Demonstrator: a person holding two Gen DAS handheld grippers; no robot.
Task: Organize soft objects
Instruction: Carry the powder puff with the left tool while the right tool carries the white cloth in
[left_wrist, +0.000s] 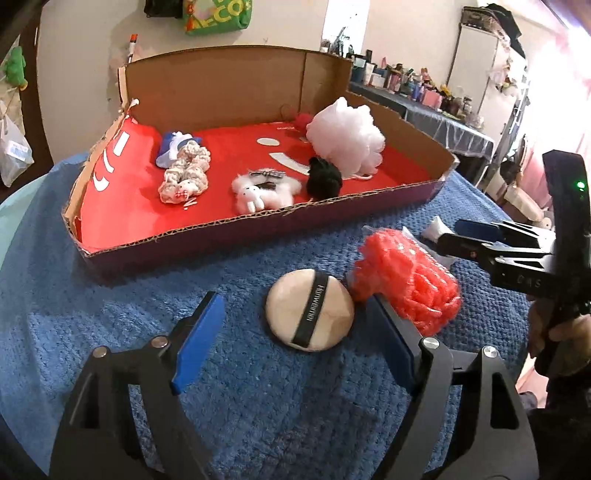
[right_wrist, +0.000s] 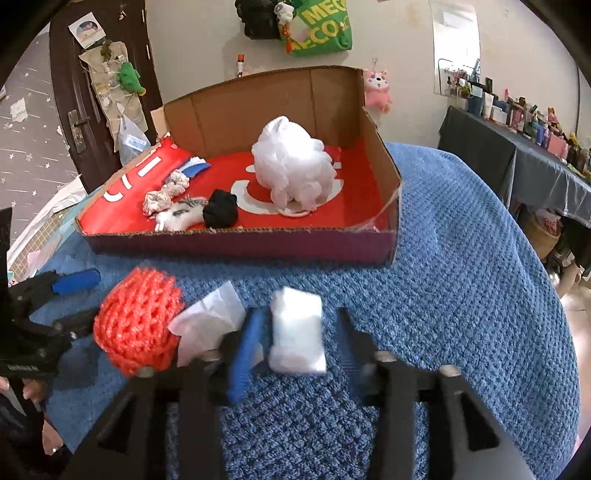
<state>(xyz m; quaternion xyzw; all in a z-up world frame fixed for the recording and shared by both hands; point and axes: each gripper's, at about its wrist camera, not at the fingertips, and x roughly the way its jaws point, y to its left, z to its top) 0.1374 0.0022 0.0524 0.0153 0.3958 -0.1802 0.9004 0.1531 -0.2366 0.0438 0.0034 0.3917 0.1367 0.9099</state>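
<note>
A round beige powder puff (left_wrist: 310, 314) with a black strap lies on the blue towel (left_wrist: 110, 314), between the pads of my left gripper (left_wrist: 295, 338), which is open and does not touch it. A red mesh sponge (left_wrist: 406, 280) (right_wrist: 136, 321) sits just right of the puff. In the right wrist view my right gripper (right_wrist: 299, 350) straddles a small white cotton pack (right_wrist: 297, 332) with gaps on both sides, so it is open. The right gripper (left_wrist: 456, 236) also shows at the right of the left wrist view, and the left gripper (right_wrist: 79, 299) at the left of the right wrist view.
A low cardboard box (left_wrist: 258, 221) (right_wrist: 236, 240) with a red lining holds a white loofah (left_wrist: 345, 134), a black pom (left_wrist: 325, 177), a white plush (left_wrist: 258, 192) and a scrunchie (left_wrist: 184, 177). A white slip (right_wrist: 210, 317) lies by the sponge. A cluttered dark table (right_wrist: 517, 147) stands at the right.
</note>
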